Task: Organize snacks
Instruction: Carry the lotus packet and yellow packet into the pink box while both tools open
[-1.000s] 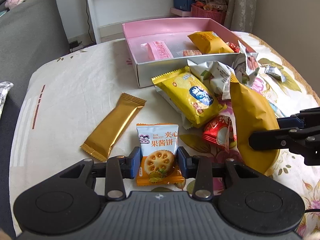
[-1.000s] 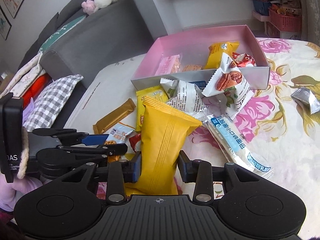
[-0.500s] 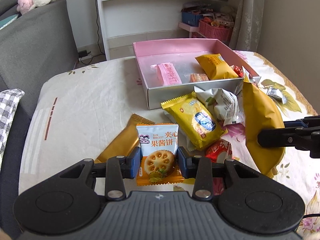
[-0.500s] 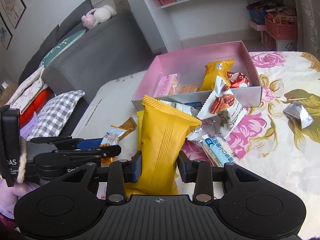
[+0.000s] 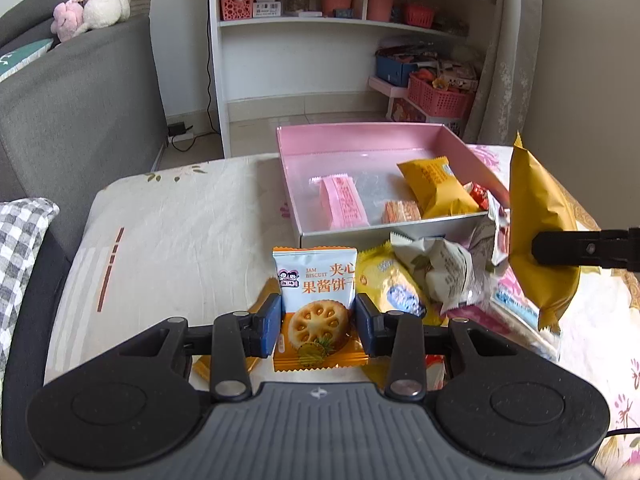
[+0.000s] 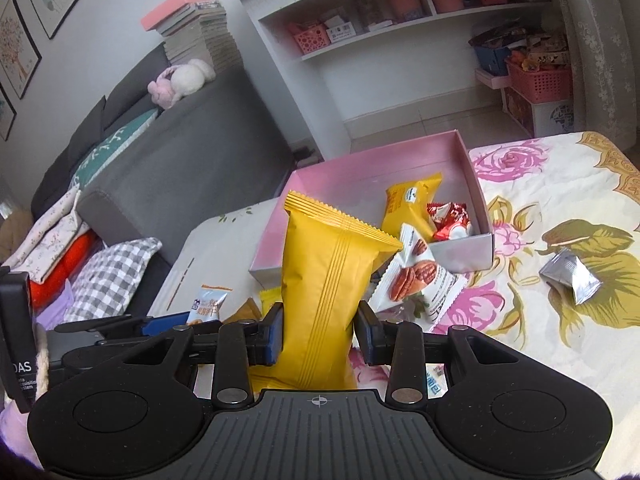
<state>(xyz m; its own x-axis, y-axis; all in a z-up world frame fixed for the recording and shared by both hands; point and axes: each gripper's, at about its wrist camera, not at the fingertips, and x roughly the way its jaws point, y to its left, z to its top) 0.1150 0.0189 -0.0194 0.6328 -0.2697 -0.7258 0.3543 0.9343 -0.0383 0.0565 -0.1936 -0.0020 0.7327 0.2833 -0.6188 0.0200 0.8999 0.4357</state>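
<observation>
Step in hand, as I read it: carry phase, both grippers loaded and headed for the pink box [image 5: 400,140]. The left gripper [image 5: 316,322] has its jaws clamped on the jam biscuit packet [image 5: 316,280], held upright just short of the box's near wall. The right gripper [image 6: 318,330] has its jaws clamped on the tall yellow packet [image 6: 326,280], also upright, at the box's near-right corner in the left wrist view.

Next move likely calls for clearing the near wall with each packet, then letting go over a bare part of the box floor; the left half of the box looks free.

Biscuit packet: small, flat, pale blue top, orange bottom, round biscuit print. Yellow packet: plain, puffy, crimped top edge, bigger than the others. Already in the box: pink bar [image 5: 344,204], yellow pouch [image 5: 434,184], red wrapper [image 6: 450,220]. Loose packets are heaped on the floral-cloth worktop [image 6: 560,360] against the box front.
</observation>
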